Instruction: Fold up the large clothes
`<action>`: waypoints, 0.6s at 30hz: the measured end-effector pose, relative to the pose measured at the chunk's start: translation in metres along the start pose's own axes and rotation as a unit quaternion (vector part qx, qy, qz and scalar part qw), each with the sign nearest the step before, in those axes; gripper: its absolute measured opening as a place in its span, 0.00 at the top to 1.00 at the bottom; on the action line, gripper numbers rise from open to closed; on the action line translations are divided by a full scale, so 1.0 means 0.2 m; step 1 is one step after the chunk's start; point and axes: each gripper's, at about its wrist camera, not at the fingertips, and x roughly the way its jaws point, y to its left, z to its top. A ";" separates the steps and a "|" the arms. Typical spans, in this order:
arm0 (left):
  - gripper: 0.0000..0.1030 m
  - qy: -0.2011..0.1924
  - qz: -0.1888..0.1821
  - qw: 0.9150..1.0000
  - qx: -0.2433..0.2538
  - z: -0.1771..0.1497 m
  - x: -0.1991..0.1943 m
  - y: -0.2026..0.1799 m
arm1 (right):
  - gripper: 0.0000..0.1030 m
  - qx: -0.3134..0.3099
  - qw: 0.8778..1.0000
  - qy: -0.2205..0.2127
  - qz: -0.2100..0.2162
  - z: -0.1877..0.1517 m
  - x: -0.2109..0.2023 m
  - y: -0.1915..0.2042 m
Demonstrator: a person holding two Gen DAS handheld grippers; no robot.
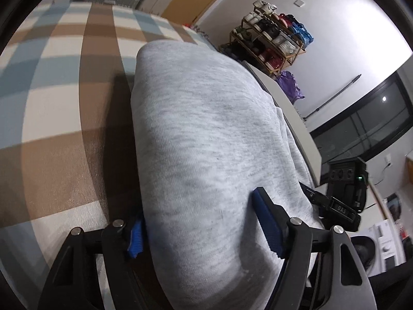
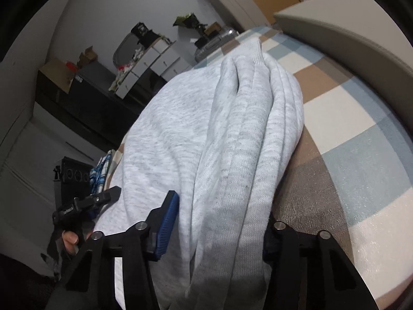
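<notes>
A light grey sweatshirt (image 1: 201,129), folded into a thick bundle, lies on a checked bedspread (image 1: 64,98). My left gripper (image 1: 198,214) straddles the bundle's near end. One blue pad (image 1: 265,224) presses into the cloth on the right, and the other blue pad (image 1: 135,240) sits against its left edge. In the right wrist view the same sweatshirt (image 2: 232,134) shows its stacked folds. My right gripper (image 2: 222,211) clamps that end: one blue pad (image 2: 167,227) presses the left side, while the other finger is hidden behind the cloth.
A pale bed board (image 1: 291,108) runs along the bed's right side, with a shoe rack (image 1: 271,41) against the wall behind it. The right gripper's body (image 1: 340,201) shows past the bundle. White drawers (image 2: 152,64) and dark boxes (image 2: 59,77) line the far wall.
</notes>
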 end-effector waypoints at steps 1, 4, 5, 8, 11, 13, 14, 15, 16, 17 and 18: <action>0.37 -0.005 0.013 1.000 0.017 0.01 -0.01 -0.03 | 0.63 -0.014 1.000 -0.004 -0.008 0.01 -0.01 0.02; 0.46 -0.025 0.021 0.998 0.052 0.02 -0.06 -0.10 | 0.71 -0.047 0.999 -0.019 -0.019 0.05 -0.04 0.09; 0.47 -0.030 0.021 0.998 0.058 0.03 -0.07 -0.12 | 0.72 -0.055 0.998 -0.025 -0.019 0.06 -0.06 0.11; 0.49 -0.044 0.022 0.996 0.072 0.02 -0.10 -0.15 | 0.73 -0.089 0.995 -0.039 -0.028 0.10 -0.11 0.18; 0.49 -0.065 0.015 0.995 0.079 0.04 -0.11 -0.19 | 0.73 -0.109 0.992 -0.055 -0.030 0.12 -0.17 0.21; 0.49 -0.077 0.004 0.994 0.077 0.06 -0.12 -0.21 | 0.74 -0.122 0.989 -0.074 -0.031 0.15 -0.23 0.22; 0.49 -0.084 -0.004 0.993 0.080 0.08 -0.11 -0.24 | 0.74 -0.128 0.988 -0.085 -0.033 0.17 -0.27 0.21; 0.49 -0.090 -0.008 0.992 0.088 0.10 -0.10 -0.28 | 0.74 -0.135 0.985 -0.097 -0.034 0.20 -0.33 0.22; 0.49 -0.095 -0.011 0.991 0.096 0.11 -0.09 -0.32 | 0.74 -0.142 0.983 -0.111 -0.039 0.23 -0.39 0.22; 0.49 -0.103 -0.018 0.989 0.107 0.13 -0.08 -0.35 | 0.74 -0.149 0.981 -0.119 -0.044 0.26 -0.42 0.22; 0.49 -0.109 -0.024 0.986 0.122 0.16 -0.06 -0.41 | 0.74 -0.160 0.977 -0.133 -0.054 0.29 -0.49 0.21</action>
